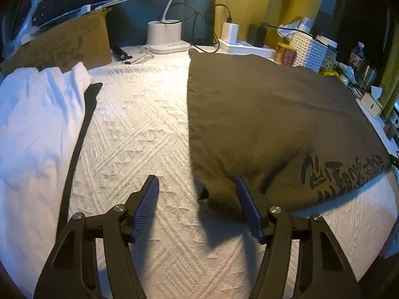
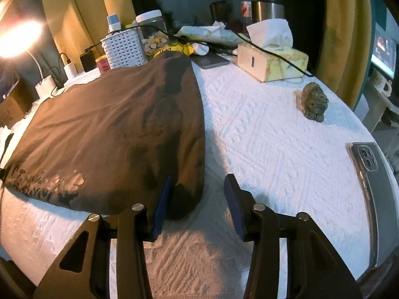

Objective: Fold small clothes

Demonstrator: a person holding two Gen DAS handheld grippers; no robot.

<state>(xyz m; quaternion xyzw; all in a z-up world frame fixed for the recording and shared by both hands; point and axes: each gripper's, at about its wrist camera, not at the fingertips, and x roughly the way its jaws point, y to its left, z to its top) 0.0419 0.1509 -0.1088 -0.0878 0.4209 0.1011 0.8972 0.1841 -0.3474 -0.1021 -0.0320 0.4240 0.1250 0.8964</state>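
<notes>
An olive-brown garment (image 1: 274, 124) with dark printed lettering lies flat and folded on the white textured cloth (image 1: 139, 129). My left gripper (image 1: 197, 182) is open low over the cloth. The garment's near left corner lies between its blue pads, close to the right-hand pad (image 1: 245, 199). In the right wrist view the same garment (image 2: 112, 124) fills the left half. My right gripper (image 2: 198, 179) is open around its near right corner, and the fabric lies against the left-hand pad (image 2: 162, 204). Neither gripper pinches the fabric.
A white garment (image 1: 32, 124) with a black strap (image 1: 79, 149) lies at the left. Along the back stand a cardboard box (image 1: 69, 47), a lamp base (image 1: 164, 35), chargers and a white basket (image 2: 123, 48). At the right are a tissue box (image 2: 271, 62), a small figurine (image 2: 314, 102) and a phone (image 2: 374, 194).
</notes>
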